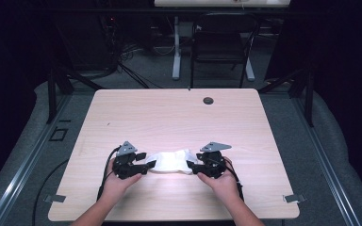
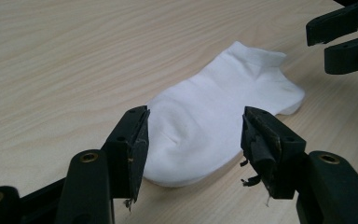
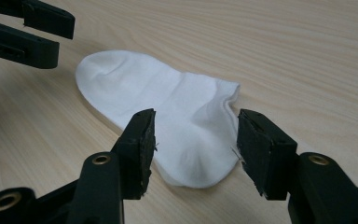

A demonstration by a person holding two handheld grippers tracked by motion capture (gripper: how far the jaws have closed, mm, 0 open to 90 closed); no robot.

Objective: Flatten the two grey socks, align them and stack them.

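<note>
One soft white sock (image 2: 209,121) (wood-grain table (image 1: 169,113))

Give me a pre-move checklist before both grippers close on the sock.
1. Left gripper open: ok, jaws apart.
2. Right gripper open: ok, jaws apart.
3. White sock flat on the table: ok.
4. Toe end between the left jaws: ok, seen in the left gripper view.
5. Heel end between the right jaws: ok.
6. Jaws low enough to pinch fabric: cannot tell.
</note>
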